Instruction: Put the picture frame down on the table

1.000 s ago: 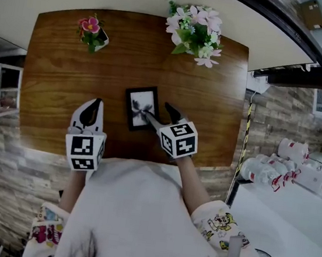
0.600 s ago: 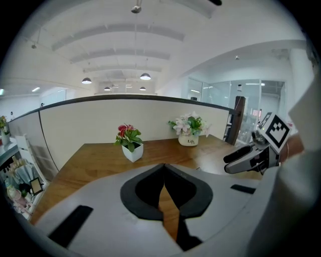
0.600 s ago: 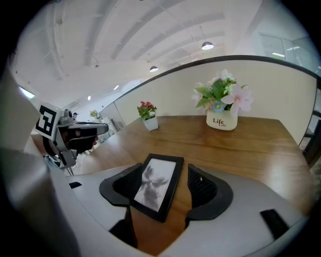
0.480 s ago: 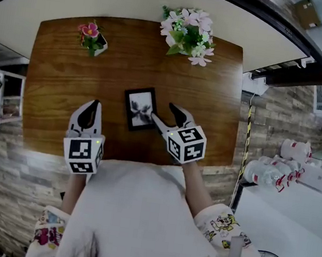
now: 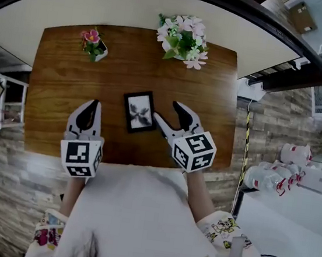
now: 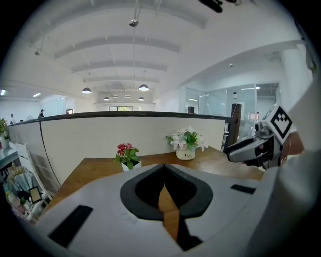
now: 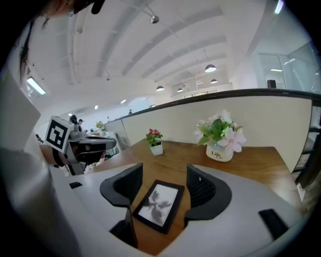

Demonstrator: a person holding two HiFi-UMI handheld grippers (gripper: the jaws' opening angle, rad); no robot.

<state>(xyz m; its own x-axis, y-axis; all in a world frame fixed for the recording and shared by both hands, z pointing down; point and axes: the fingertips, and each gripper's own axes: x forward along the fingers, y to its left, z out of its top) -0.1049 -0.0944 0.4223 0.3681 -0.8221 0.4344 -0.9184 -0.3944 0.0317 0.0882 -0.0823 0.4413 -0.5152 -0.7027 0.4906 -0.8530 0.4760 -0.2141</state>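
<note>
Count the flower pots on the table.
2. A small pink-flowered pot near the far left corner; a larger white-flowered pot at the far edge, right of centre. None seems hidden.

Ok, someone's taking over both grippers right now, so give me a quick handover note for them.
Left gripper: shut, empty, near the table's front edge, left of the frame.
Right gripper: open, empty, with its jaws just right of the picture frame; I can't tell if a tip touches it.
Frame: lying flat, picture side up, mid-table, in neither gripper.
Done: the frame is down on the table.
Left: probably just backing the right gripper clear.
</note>
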